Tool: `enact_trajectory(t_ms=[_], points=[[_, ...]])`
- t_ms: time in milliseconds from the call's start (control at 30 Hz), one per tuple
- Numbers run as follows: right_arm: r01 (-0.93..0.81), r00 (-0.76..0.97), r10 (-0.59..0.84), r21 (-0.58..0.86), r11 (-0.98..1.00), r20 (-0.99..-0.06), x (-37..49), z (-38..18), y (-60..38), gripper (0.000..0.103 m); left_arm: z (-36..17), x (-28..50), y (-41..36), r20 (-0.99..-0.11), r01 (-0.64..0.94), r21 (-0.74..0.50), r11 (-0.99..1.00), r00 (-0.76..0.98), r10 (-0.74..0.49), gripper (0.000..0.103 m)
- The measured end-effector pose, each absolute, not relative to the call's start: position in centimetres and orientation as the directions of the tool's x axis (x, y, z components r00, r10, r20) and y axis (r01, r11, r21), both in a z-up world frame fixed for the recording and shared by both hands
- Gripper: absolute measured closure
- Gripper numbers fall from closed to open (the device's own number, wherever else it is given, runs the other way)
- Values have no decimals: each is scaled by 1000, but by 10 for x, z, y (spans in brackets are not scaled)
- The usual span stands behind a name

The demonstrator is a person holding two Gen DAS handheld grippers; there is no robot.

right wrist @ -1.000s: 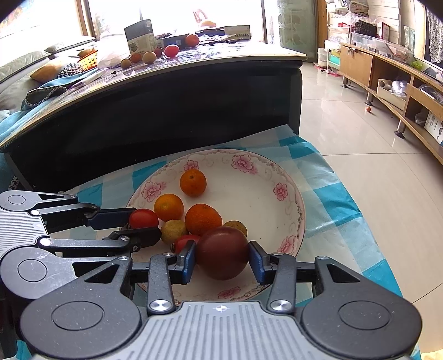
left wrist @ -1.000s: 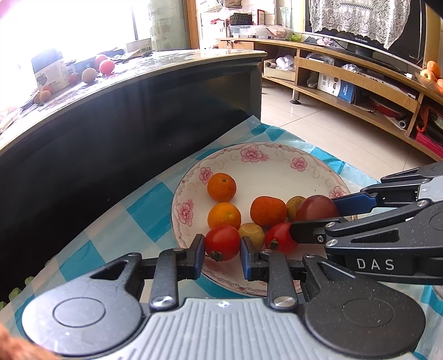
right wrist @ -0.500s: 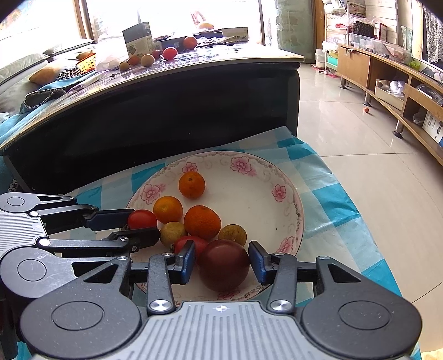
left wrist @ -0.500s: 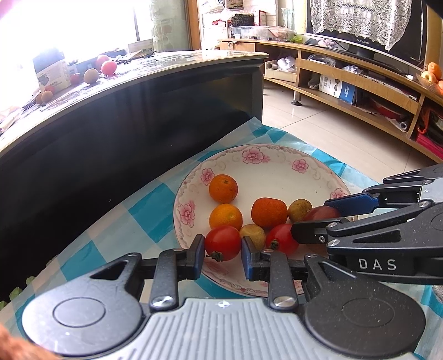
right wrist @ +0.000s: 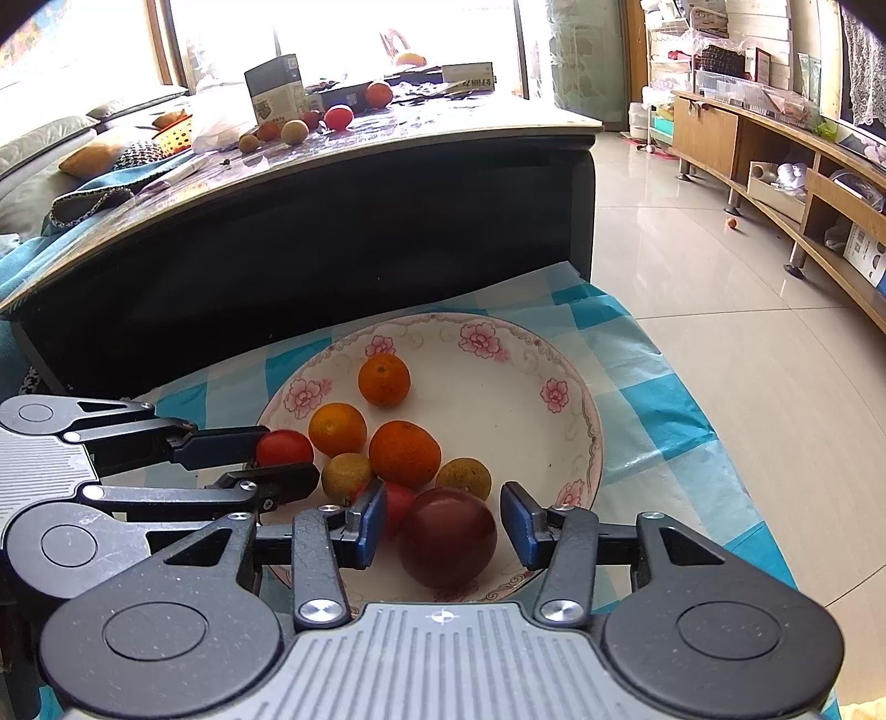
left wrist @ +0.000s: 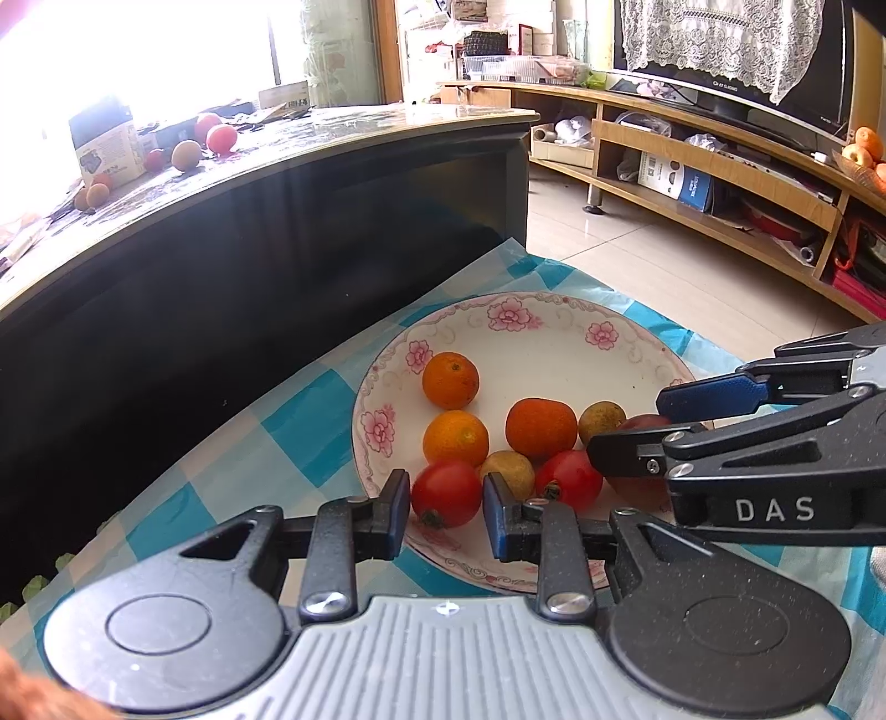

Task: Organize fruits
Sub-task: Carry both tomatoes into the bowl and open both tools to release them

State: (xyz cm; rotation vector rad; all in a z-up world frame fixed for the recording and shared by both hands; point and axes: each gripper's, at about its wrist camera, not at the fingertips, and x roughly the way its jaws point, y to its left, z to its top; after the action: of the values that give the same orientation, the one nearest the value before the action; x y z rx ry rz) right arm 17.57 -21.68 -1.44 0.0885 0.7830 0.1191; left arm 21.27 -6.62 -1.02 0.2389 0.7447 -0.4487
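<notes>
Left wrist view: the left gripper [left wrist: 446,501] clamps a red tomato [left wrist: 446,493] at the near rim of the flowered plate [left wrist: 554,327]. The right gripper [right wrist: 441,523] has just been opening; the dark plum [right wrist: 447,537] sits loose between its jaws on that plate.

Daylight, strong, from windows [right wrist: 343,39] at rear; panes blown out to white in both views, worst at upper left of the left wrist view. Glare on glossy worktop [left wrist: 332,138] and floor tiles [right wrist: 720,310]. Dark worktop front in deep shade. Plate [left wrist: 554,332] evenly lit, sharp. Fisheye bending of straight edges; dark vignette at corners. No motion blur.
</notes>
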Motion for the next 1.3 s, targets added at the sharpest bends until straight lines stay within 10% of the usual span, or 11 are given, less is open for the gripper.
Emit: enact_trajectory(t_ms=[700, 1300], points=[[-59, 715, 127, 122, 991, -688, 170, -9, -223, 59, -2, 204, -65, -684, 470, 59, 881, 662, -307, 59], [-30, 718, 94, 105, 994, -690, 147, 0, -225, 51, 15, 184, -59, -685, 373, 69, 925, 692, -228, 33]])
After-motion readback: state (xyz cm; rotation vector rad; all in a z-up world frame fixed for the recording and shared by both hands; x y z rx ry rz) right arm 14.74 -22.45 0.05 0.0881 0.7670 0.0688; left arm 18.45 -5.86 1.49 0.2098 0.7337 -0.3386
